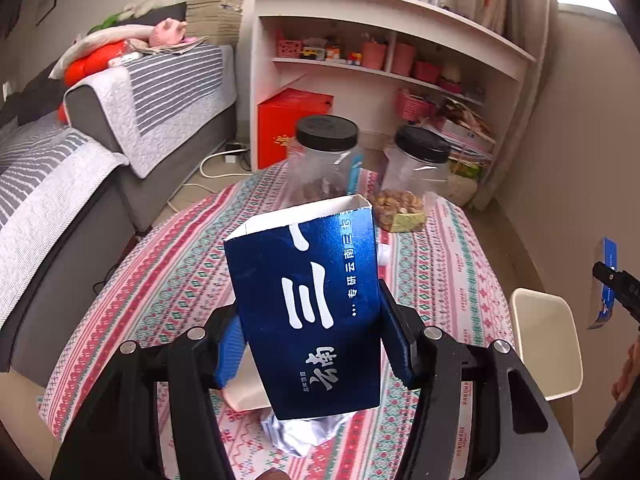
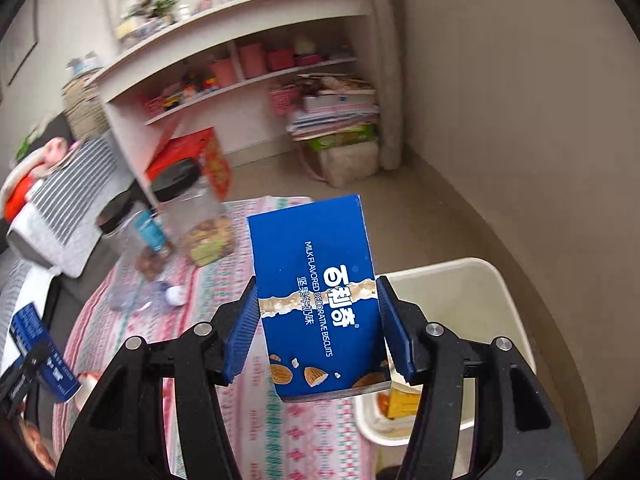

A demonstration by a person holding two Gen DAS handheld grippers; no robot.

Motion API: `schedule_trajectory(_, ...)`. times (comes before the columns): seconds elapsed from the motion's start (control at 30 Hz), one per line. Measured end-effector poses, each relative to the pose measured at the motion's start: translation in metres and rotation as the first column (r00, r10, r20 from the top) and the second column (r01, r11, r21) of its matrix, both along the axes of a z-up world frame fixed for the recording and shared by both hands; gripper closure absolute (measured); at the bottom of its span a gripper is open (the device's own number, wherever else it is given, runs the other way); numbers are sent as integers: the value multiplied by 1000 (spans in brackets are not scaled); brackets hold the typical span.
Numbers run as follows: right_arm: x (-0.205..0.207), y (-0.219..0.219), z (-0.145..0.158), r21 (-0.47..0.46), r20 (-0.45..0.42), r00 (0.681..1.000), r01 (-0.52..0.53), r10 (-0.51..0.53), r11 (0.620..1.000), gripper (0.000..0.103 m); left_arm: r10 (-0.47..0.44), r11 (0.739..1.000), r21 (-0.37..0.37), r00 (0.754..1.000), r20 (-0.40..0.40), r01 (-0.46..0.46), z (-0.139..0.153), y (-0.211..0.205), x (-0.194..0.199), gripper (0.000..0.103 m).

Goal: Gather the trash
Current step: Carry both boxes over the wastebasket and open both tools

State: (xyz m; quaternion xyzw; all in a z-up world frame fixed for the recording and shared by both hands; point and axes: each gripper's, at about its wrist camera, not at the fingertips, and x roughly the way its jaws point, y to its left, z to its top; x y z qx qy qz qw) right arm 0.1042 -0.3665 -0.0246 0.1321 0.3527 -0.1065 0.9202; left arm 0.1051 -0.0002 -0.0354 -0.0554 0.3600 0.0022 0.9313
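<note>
My left gripper [image 1: 310,336] is shut on an open dark blue carton with white Chinese characters [image 1: 308,308], held upright above the patterned tablecloth [image 1: 176,272]. My right gripper [image 2: 318,328] is shut on a blue biscuit box [image 2: 320,304], held above the table's right edge beside the cream trash bin [image 2: 472,292]. The bin also shows in the left wrist view [image 1: 548,344]. Crumpled silver foil [image 1: 304,432] lies on the cloth below the left carton. A crushed clear plastic bottle [image 2: 148,296] lies on the table. The left carton and gripper show at the right wrist view's left edge [image 2: 40,352].
Two clear jars with black lids [image 1: 326,160] [image 1: 418,176] stand at the table's far side, holding nuts. The bin holds some yellow and orange scraps [image 2: 400,400]. A grey sofa [image 1: 100,140] is to the left, a white shelf unit [image 1: 380,40] and red box [image 1: 288,124] behind.
</note>
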Motion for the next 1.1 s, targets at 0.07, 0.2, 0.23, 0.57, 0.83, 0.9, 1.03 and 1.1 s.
schedule_trajectory(0.07,-4,-16,-3,10,-11,998,58,-58,998,28,-23,1000,-4,1000,-2,23,0,-12,2,46)
schedule_trajectory(0.2,-17,-41,0,56,-1,992,126,-126,990,9,-80,997,5,997,15,80,2,-42,2,46)
schedule_trajectory(0.23,-22,-45,1,63,4,991,135,-135,989,8,-100,995,10,995,15,100,2,-51,2,46)
schedule_trajectory(0.57,-54,-79,27,114,114,972,194,-206,974,7,-268,963,12,962,-52,269,-11,-153,8,46)
schedule_trajectory(0.83,-88,-114,50,191,246,907,301,-342,934,7,-440,893,-143,894,-86,426,-7,-258,20,43)
schedule_trajectory(0.9,-94,-117,53,183,254,899,319,-358,930,7,-474,870,-207,875,-101,448,-4,-278,24,29)
schedule_trajectory(1.03,-93,-115,53,156,246,907,312,-343,937,7,-479,870,-183,872,-99,457,-1,-288,18,27)
schedule_trajectory(1.1,-90,-111,53,143,238,915,300,-327,943,7,-475,876,-144,875,-98,460,-1,-285,13,27)
